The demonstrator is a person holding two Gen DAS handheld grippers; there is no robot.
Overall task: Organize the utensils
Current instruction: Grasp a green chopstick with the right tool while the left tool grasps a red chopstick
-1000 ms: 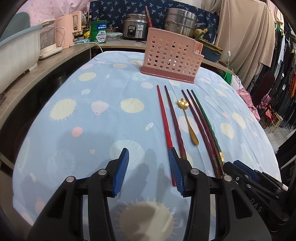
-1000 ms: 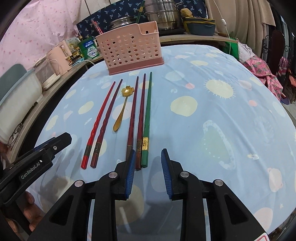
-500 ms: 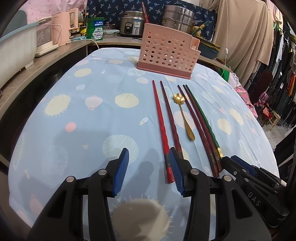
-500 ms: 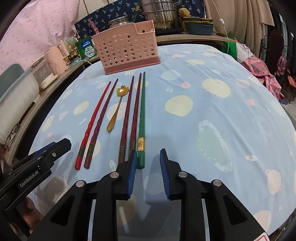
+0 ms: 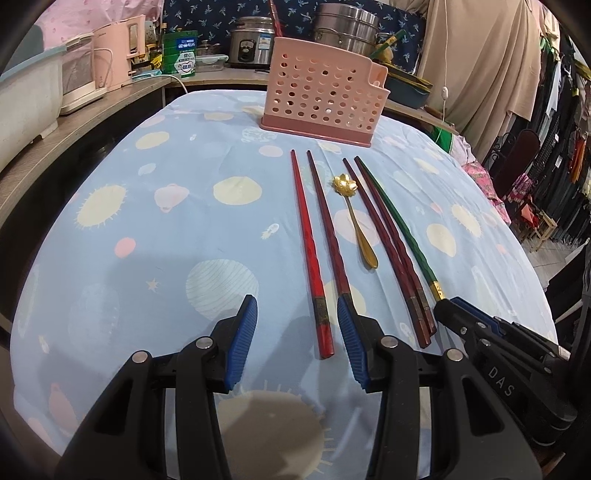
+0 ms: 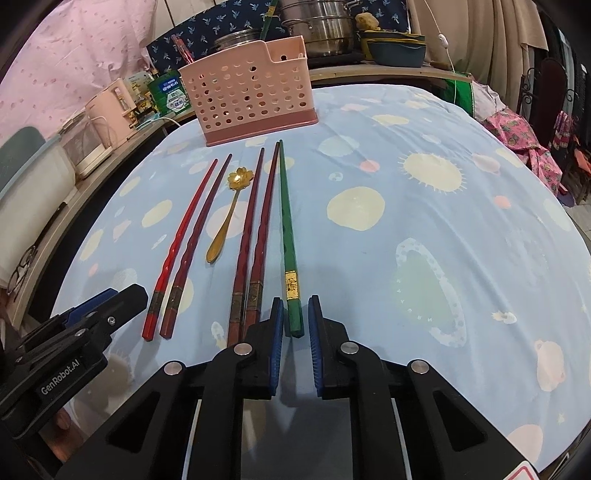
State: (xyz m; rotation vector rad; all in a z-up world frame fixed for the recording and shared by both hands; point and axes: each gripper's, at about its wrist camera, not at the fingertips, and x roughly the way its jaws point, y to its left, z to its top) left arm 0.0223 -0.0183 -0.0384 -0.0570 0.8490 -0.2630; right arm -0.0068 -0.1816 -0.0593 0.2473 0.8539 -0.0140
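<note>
Cramped home, kitchen corner: rice cooker (image 5: 253, 44), steel steamer pot (image 5: 347, 31), pink kettle (image 5: 120, 55) on wooden shelf (image 5: 92, 107) at 11–12 o'clock; hanging clothes (image 5: 565, 155) at 3 o'clock; cartoon-print cloth (image 5: 166, 221) over counter.

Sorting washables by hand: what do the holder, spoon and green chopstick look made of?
Pink holder: matte moulded plastic, punched with holes. Gold spoon: probably polished metal, it glints. Green chopstick: glossy lacquered wood or plastic, with a gold band; unclear which.

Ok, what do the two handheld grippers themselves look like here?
Both the left gripper and right gripper have black angular plastic bodies, silver pivot bolts and blue ribbed pads. White lettering marks their sides: "GenRobot.AI" on the left, "DAS" on the right.
</note>
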